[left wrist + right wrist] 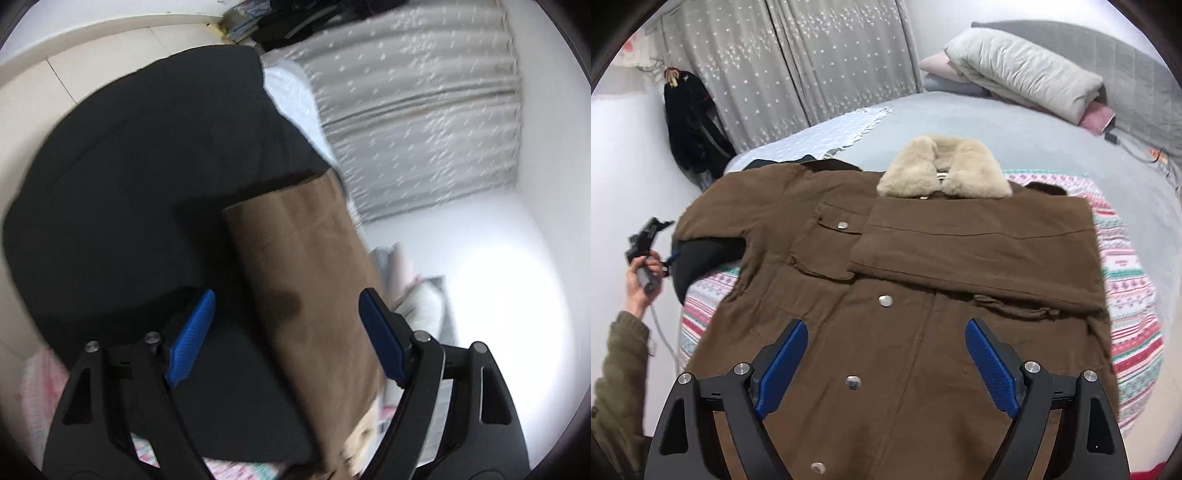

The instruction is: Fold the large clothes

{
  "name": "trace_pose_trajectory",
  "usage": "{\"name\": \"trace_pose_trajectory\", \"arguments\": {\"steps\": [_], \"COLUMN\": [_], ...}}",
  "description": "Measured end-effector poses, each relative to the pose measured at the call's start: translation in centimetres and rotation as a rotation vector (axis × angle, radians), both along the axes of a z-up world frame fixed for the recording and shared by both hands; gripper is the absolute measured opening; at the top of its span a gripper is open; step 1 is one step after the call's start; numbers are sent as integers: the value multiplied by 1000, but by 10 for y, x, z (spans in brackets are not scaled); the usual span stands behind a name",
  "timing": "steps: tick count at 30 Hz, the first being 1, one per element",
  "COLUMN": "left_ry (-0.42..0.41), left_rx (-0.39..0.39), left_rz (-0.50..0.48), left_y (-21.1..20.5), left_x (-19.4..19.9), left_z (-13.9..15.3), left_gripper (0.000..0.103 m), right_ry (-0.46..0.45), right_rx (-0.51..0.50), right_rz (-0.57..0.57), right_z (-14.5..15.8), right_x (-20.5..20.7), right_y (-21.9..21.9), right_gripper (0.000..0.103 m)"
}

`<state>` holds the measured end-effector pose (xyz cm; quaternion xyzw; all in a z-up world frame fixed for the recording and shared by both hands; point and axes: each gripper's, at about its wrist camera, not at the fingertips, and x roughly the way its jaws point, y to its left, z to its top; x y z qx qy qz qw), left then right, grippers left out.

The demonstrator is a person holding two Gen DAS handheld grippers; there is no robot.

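Hovering spread right gripper (882,363) above brown coat (894,295), left gripper (286,332) spread over sleeve (306,280)

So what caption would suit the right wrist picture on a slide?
Open right gripper above a brown coat with a fur collar, one sleeve folded across, on a bed.

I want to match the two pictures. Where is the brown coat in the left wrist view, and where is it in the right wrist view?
Left wrist: only one brown sleeve of the coat shows, running from centre to bottom, between the open fingers of the left hand-held gripper.
Right wrist: the coat fills the centre, spread flat on the bed, fur collar at the top.
Shared landmark: the grey dotted curtain.
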<state>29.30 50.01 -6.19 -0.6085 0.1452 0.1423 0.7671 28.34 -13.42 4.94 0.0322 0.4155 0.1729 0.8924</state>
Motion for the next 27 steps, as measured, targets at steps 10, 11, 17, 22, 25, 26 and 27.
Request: {"name": "trace_pose_trajectory", "arguments": {"steps": [10,11,17,22,25,26,27], "left_ry": [9,-18,-84,-121,-171,-179,-175], "left_rx": [218,241,585,936,974,991,1001], "left_rz": [23,29,-52,-224,-465,-600,-689], "left_y": [2,-3,-88,-230,-332,-374,-402], "left_x": [11,7,17,54,82,91,98], "left_z": [41,54,158,237,234,221,207], "left_gripper": [5,5,5,7,36,57,66], "right_ry": [16,16,31,69,89,89,92], "right_rx": [-11,-8,64,228,301,307,316], "right_rz": [50,50,-5,-134,-209,-222,-243], "right_z": [-11,-11,-9,-11,-18,-20,-23], "right_x": [8,8,13,29,36,37,38], "right_y": [18,18,-6,-55,-82,-87,-95], "right_gripper": [88,88,88,88,88,88,88]}}
